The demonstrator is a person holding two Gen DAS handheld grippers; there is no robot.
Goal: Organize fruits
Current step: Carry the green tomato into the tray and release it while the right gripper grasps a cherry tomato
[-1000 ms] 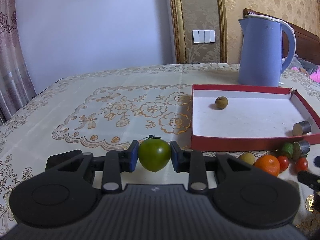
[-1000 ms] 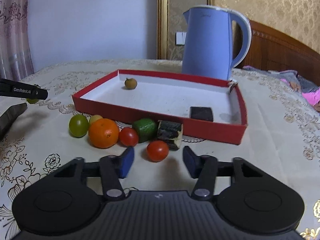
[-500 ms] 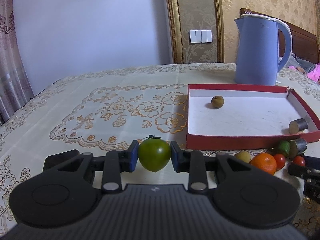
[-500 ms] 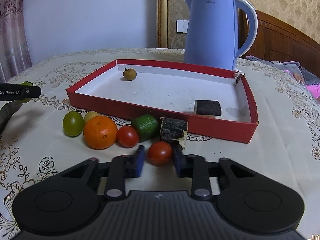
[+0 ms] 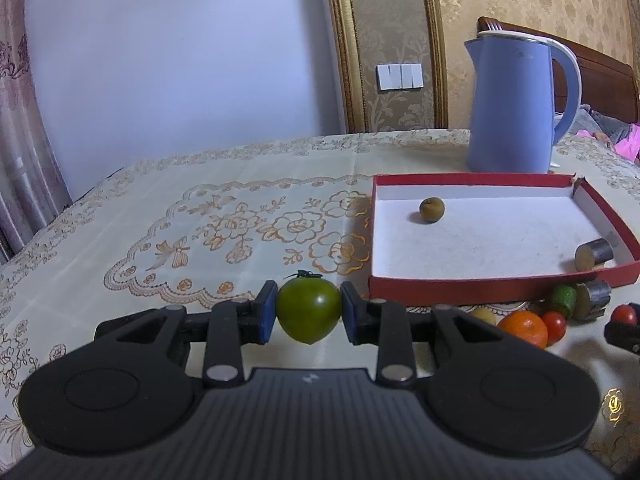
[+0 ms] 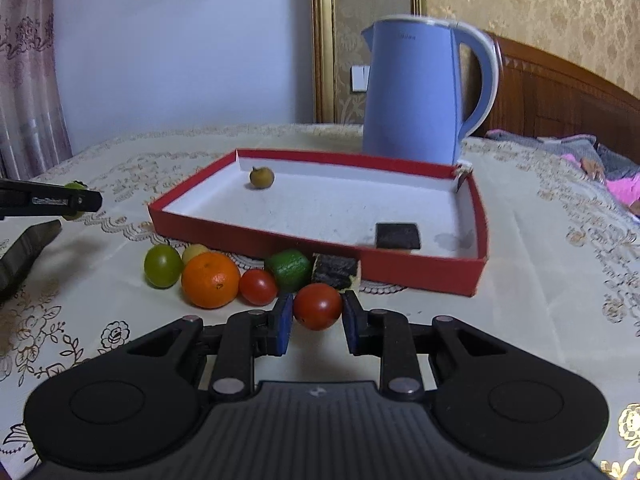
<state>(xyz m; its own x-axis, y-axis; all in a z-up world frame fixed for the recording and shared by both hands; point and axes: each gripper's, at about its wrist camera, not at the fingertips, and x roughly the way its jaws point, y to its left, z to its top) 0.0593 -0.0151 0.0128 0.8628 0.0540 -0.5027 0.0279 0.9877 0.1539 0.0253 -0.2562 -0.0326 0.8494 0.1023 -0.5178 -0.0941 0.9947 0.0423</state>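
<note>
My left gripper (image 5: pixel 308 312) is shut on a green tomato (image 5: pixel 309 311) and holds it above the tablecloth, left of the red tray (image 5: pixel 460 288). My right gripper (image 6: pixel 318 312) is shut on a red tomato (image 6: pixel 318 306), lifted just in front of the tray (image 6: pixel 320 246). In the tray lie a small brown fruit (image 6: pixel 262 177) and a dark cylinder piece (image 6: pixel 399 236). By the tray's front wall lie a green tomato (image 6: pixel 163 266), a yellow fruit (image 6: pixel 194 252), an orange (image 6: pixel 211 279), a red tomato (image 6: pixel 259 287), a lime (image 6: pixel 289 269) and another dark piece (image 6: pixel 335 271).
A blue kettle (image 6: pixel 420 88) stands right behind the tray. The left gripper (image 6: pixel 48 202) shows at the left edge of the right wrist view. A floral tablecloth (image 5: pixel 240 224) covers the table. A bed headboard (image 6: pixel 560 100) stands at the right.
My right gripper closed on the red tomato and lifted it off the table. My left gripper kept the green tomato and drew back slightly from the tray.
</note>
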